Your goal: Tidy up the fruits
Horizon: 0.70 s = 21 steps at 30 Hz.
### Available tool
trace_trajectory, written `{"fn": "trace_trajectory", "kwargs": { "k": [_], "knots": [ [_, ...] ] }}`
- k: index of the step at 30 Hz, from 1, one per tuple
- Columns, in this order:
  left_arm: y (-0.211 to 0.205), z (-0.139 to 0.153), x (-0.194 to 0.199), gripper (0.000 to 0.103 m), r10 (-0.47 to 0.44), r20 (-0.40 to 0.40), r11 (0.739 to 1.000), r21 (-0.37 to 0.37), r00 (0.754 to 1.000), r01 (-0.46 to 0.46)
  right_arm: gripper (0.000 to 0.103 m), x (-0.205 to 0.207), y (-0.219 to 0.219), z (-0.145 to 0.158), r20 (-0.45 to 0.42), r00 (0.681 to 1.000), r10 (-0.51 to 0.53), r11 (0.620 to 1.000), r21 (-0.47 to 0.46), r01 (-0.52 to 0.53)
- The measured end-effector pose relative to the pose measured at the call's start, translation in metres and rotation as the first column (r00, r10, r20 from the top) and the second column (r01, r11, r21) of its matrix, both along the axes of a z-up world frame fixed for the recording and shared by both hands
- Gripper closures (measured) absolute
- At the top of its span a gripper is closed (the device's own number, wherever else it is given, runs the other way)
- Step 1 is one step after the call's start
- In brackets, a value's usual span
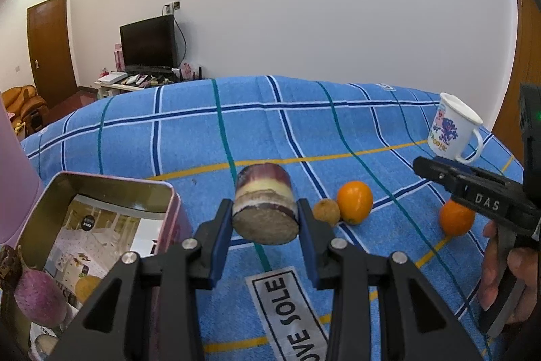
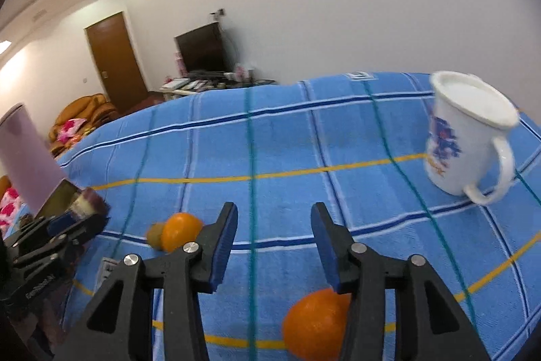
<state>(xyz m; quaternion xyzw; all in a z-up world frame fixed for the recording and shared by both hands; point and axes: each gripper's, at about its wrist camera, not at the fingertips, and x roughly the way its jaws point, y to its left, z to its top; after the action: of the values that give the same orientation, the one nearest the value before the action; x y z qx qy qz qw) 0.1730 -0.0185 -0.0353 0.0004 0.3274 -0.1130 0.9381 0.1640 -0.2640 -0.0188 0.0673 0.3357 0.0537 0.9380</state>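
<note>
My left gripper (image 1: 265, 219) is shut on a short purple and cream sugarcane piece (image 1: 265, 203), held above the blue checked towel (image 1: 270, 131). To its left an open tin box (image 1: 101, 225) holds a purple fruit (image 1: 39, 296). A small brown fruit (image 1: 326, 211) and an orange (image 1: 355, 201) lie together just right of the cane; they also show in the right wrist view (image 2: 181, 230). A second orange (image 1: 456, 218) lies under my right gripper (image 2: 274, 242), which is open and empty above it (image 2: 314, 323).
A white printed mug (image 2: 470, 137) stands at the right on the towel. A tall pink container (image 2: 27, 154) stands behind the tin box. A TV, a door and a sofa are far behind.
</note>
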Motion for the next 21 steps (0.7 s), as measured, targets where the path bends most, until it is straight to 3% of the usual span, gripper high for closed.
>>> {"fn": "trace_trajectory", "kwargs": {
  "k": [6,9,15,21],
  "knots": [
    [-0.001,0.001,0.001,0.064,0.0,0.003,1.0,0.002,1.0,0.0,0.054,-0.024,-0.04,0.015,-0.009,0.998,-0.059,0.993,0.105,0.06],
    [-0.002,0.001,-0.003,0.064,-0.002,-0.001,1.0,-0.004,1.0,0.002,0.051,-0.038,-0.049,0.015,-0.044,0.995,-0.087,0.994,0.067,0.09],
    [-0.015,0.002,-0.02,0.064,-0.04,0.01,0.999,0.0,0.999,0.04,0.051,-0.066,-0.054,0.013,-0.067,0.997,-0.049,0.998,0.046,0.052],
    [-0.023,0.003,-0.034,0.064,-0.066,0.018,0.998,0.009,0.998,0.066,0.051,-0.063,-0.042,0.001,-0.107,0.994,-0.019,1.0,0.022,0.021]
  ]
}}
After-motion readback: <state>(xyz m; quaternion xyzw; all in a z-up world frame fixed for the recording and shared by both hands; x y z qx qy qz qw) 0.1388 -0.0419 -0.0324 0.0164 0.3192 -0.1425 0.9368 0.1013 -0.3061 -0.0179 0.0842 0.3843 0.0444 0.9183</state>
